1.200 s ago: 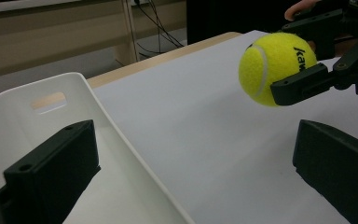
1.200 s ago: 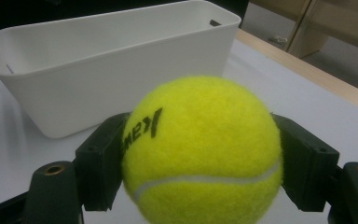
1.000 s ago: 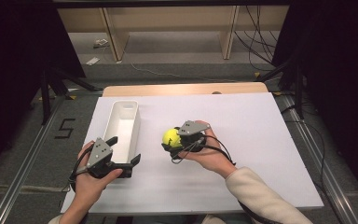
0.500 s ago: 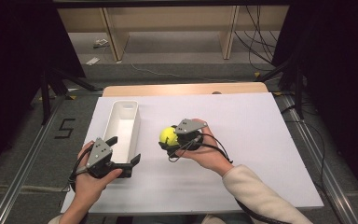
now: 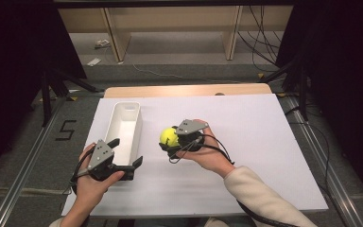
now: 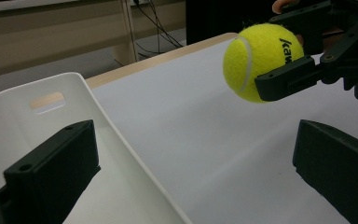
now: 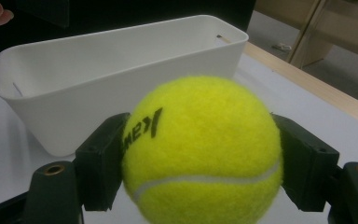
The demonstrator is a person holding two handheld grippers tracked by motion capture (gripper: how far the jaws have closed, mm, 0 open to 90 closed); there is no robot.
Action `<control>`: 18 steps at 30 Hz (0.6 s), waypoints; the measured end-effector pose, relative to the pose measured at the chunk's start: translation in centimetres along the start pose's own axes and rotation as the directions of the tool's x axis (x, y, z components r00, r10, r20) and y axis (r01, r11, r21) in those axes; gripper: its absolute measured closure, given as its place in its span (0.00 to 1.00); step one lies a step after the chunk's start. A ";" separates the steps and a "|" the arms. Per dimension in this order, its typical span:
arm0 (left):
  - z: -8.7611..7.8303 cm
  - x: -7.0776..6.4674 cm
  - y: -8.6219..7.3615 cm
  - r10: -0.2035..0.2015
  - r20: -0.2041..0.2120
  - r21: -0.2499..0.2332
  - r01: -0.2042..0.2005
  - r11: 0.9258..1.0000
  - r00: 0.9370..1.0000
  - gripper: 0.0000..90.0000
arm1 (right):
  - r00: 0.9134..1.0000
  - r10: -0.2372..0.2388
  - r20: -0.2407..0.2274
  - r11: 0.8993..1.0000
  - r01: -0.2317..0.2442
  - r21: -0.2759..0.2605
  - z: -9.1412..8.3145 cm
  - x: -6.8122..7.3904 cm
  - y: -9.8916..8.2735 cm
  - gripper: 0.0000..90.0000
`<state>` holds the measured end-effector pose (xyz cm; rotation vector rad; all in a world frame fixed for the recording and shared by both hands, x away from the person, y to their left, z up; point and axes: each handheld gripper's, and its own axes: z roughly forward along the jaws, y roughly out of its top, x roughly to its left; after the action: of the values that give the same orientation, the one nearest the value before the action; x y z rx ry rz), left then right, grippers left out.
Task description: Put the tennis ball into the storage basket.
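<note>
The right gripper (image 5: 171,142) has its fingers (image 7: 100,165) clenched on the fuzzy yellow tennis ball (image 5: 168,136), held above the white tabletop (image 5: 264,142) just beside the long white plastic bin (image 5: 125,125). The left gripper (image 5: 125,156) straddles the bin's near wall, fingers spread apart.

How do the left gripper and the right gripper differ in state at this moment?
The right gripper is shut on the yellow tennis ball and holds it above the table; the left gripper is open, its jaws astride the near wall of the white bin. Both have black jaws and a grey plate.
</note>
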<state>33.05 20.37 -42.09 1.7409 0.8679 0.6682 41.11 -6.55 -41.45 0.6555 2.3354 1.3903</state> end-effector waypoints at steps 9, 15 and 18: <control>0.0 0.0 0.0 0.001 -0.001 0.000 -0.001 1.000 1.000 0.00 | 1.000 -0.001 -0.001 1.000 0.001 -0.008 0.1 0.1 0.3 0.30; 0.0 0.0 0.0 0.000 -0.002 -0.001 0.000 1.000 1.000 0.00 | 1.000 -0.001 -0.003 1.000 0.001 -0.011 0.1 0.0 0.5 0.29; 0.0 0.0 0.0 -0.001 -0.002 -0.002 0.001 1.000 1.000 0.00 | 1.000 -0.002 -0.003 1.000 0.002 -0.014 0.2 0.1 0.6 0.30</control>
<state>33.02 20.37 -42.06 1.7388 0.8689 0.6698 41.28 -6.11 -40.97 0.6478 2.3258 1.4060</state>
